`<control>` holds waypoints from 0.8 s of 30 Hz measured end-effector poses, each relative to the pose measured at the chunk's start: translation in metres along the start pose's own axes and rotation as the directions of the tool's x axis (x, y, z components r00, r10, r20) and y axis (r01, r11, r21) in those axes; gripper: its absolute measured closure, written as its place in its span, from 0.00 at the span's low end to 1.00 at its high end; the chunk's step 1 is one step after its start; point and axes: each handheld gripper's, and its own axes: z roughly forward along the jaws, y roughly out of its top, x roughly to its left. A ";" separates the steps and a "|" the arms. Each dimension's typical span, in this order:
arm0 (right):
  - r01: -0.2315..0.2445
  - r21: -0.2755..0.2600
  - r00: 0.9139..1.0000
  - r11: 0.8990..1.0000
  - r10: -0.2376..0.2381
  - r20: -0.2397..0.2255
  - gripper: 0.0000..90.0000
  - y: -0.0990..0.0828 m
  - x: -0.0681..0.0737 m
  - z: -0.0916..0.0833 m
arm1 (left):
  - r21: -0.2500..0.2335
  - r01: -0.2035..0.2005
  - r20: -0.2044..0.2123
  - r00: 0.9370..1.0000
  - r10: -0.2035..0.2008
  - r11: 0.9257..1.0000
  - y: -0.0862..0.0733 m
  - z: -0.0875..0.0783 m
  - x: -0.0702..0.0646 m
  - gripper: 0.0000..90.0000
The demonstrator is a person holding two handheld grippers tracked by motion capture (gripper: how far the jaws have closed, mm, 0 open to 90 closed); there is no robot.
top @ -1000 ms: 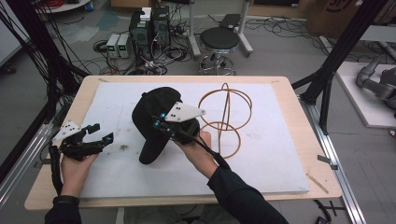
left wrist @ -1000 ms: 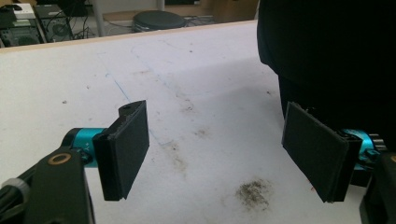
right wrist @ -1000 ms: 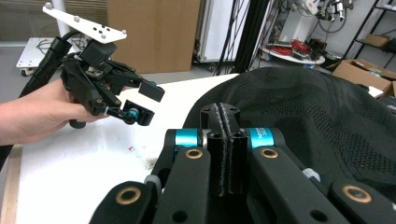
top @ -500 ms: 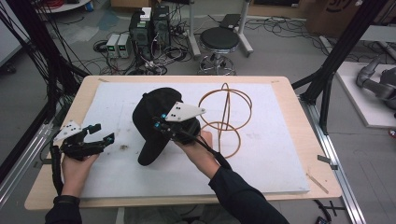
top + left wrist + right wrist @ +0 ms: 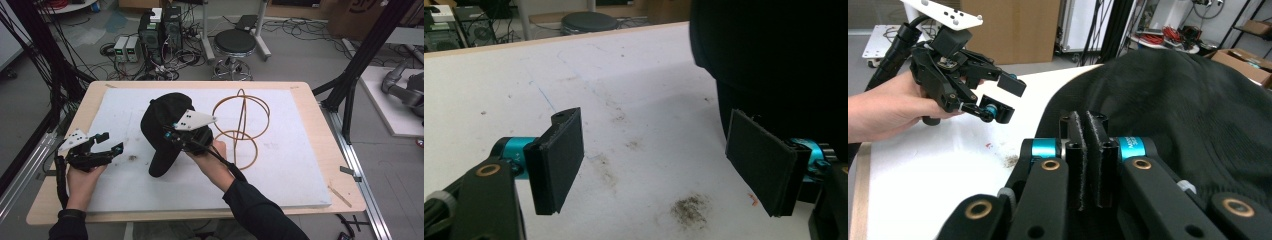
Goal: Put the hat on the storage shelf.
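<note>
Left gripper (image 5: 106, 148) low, jaws wide apart; right gripper (image 5: 1087, 145) jaws closed together

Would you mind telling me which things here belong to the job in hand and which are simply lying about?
In the job:
black cap
right gripper, shut on the cap's edge
left gripper, open
wire stand

Lying about:
stool
computer boxes

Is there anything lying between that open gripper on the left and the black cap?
Nothing visible. Between the left gripper and the black cap lies only bare white board with some smudges; the right gripper is at the cap already.
</note>
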 end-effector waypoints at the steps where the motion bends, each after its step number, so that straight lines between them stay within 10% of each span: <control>1: -0.002 0.001 1.000 1.000 0.002 -0.002 0.99 0.000 0.000 0.000 | 0.000 0.001 0.000 1.000 -0.001 1.000 0.000 0.000 0.000 0.26; 24: 0.026 -0.092 0.999 0.995 -0.029 -0.027 0.99 0.031 0.006 -0.014 | -0.004 0.003 -0.006 1.000 -0.003 1.000 0.000 -0.001 0.001 0.26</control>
